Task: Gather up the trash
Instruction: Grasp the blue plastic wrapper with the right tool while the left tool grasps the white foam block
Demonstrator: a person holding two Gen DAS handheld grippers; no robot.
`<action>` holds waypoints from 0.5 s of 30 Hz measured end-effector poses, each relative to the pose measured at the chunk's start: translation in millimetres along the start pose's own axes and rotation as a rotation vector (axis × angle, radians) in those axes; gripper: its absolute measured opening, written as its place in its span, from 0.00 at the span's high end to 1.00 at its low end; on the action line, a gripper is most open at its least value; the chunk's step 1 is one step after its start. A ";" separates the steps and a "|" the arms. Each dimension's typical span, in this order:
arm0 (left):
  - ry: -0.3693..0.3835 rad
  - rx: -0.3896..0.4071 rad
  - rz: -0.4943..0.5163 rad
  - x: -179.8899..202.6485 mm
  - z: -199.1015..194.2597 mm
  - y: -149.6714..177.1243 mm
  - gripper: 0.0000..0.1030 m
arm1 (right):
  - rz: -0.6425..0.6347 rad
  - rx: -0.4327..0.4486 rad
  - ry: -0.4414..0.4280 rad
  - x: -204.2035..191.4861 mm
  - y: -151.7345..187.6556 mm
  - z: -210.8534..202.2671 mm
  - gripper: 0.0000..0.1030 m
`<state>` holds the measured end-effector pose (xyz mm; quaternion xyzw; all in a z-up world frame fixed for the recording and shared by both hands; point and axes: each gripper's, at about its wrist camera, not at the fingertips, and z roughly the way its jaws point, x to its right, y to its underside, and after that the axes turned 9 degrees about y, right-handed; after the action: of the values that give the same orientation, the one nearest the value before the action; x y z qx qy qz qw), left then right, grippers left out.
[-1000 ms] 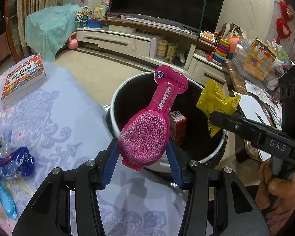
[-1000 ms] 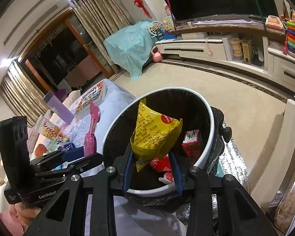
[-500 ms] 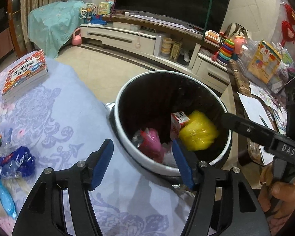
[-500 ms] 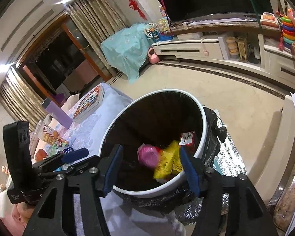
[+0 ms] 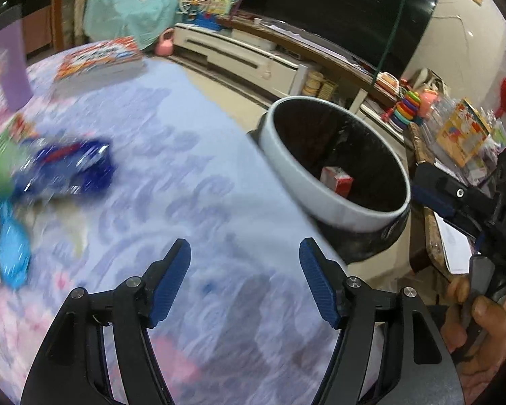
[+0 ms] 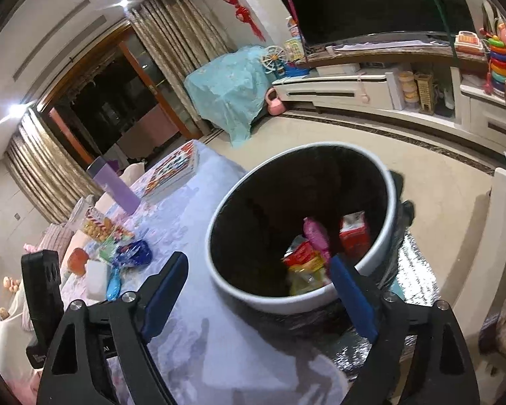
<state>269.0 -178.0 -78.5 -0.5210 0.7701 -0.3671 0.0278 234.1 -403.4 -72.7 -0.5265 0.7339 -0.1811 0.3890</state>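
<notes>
The pink pouch lies in the bin, long axis upright, leaning. Both grippers' fingers are spread, empty, above the lilac-clothed counter.

Glossy black bin liner, smooth white rim, patterned cloth tablecloth

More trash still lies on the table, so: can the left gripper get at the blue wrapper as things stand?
Probably yes. The left gripper is open and empty, and bare tablecloth lies between it and the blue wrapper. The neighbouring litter sits on the wrapper's far side, not in the way.
</notes>
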 end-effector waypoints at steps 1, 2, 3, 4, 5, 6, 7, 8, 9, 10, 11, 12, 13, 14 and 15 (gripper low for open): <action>-0.004 0.003 -0.010 -3.5 -3.3 3.8 0.34 | -0.008 -0.004 -0.005 -4.8 2.7 0.8 0.15; -0.009 0.006 -0.023 -8.1 -7.3 7.6 0.34 | -0.014 -0.006 -0.007 -8.4 4.7 1.1 0.15; -0.013 0.010 -0.037 -13.2 -11.2 11.7 0.34 | -0.021 -0.009 -0.009 -12.9 7.1 1.5 0.14; -0.015 0.013 -0.055 -18.3 -15.0 15.9 0.34 | -0.029 -0.011 -0.011 -17.9 9.7 2.3 0.14; -0.013 0.019 -0.082 -25.3 -20.6 21.1 0.34 | -0.035 -0.011 -0.016 -21.8 12.3 2.7 0.13; -0.013 0.022 -0.098 -30.0 -24.5 25.1 0.34 | -0.042 -0.012 -0.024 -26.4 14.3 3.7 0.12; -0.015 0.024 -0.110 -33.8 -28.1 28.4 0.34 | -0.049 -0.014 -0.031 -31.2 16.1 4.7 0.12; -0.023 0.029 -0.122 -39.2 -33.2 33.4 0.33 | -0.063 -0.019 -0.041 -38.0 18.9 6.6 0.12; -0.030 0.032 -0.129 -43.3 -37.2 36.7 0.33 | -0.074 -0.023 -0.048 -43.1 21.1 7.8 0.12; -0.036 0.034 -0.136 -47.0 -40.1 39.2 0.33 | -0.090 -0.032 -0.058 -50.1 23.7 10.5 0.11; -0.043 0.038 -0.147 -51.7 -43.9 42.4 0.33 | -0.101 -0.038 -0.067 -54.8 26.0 12.1 0.11; -0.048 0.042 -0.158 -56.4 -47.4 45.4 0.33 | -0.112 -0.046 -0.077 -60.1 28.6 14.6 0.11; -0.054 0.049 -0.174 -61.9 -51.9 48.8 0.33 | -0.119 -0.053 -0.084 -63.9 30.5 16.5 0.11; -0.057 0.054 -0.185 -65.7 -55.2 51.6 0.33 | -0.129 -0.064 -0.093 -70.6 33.5 19.3 0.10; -0.061 0.061 -0.198 -70.7 -59.4 54.8 0.33 | -0.135 -0.073 -0.100 -73.7 34.8 22.2 0.10</action>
<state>233.1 -77.6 -91.8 -0.6046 0.7020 -0.3751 0.0305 239.5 -319.6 -82.2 -0.5970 0.6824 -0.1535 0.3928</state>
